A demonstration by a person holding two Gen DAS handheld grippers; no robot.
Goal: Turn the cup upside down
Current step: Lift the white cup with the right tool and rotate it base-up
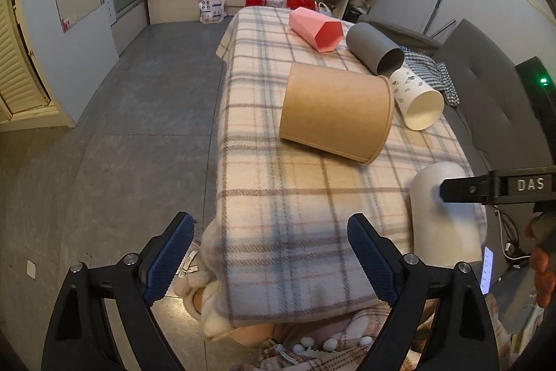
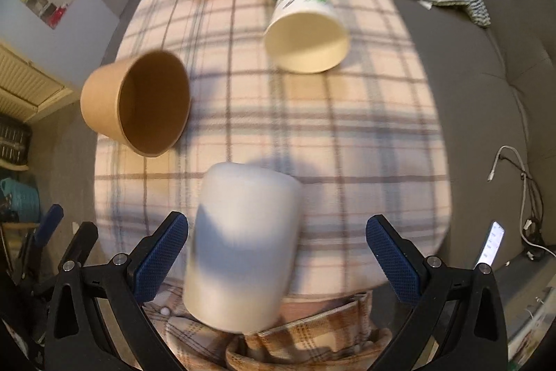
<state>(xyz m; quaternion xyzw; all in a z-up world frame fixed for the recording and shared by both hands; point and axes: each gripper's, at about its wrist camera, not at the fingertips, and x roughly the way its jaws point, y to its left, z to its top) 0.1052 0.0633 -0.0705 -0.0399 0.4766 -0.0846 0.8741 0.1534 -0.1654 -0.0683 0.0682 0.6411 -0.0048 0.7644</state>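
Fingers spread wide on right gripper [image 2: 277, 254], white cup [image 2: 243, 249] lying between the pads, left pad [image 2: 161, 254] just beside its wall, contact unclear, image blurred. Left gripper [image 1: 269, 261] also spread, holding nothing, hovering over near edge of plaid-covered table [image 1: 278, 197]. White cup at near right corner. Mid-table on sides: kraft paper bowl [image 1: 335, 113], printed paper cup [image 1: 417, 99]. Far edge: grey cup [image 1: 373, 47], pink hexagonal cup [image 1: 314, 28].
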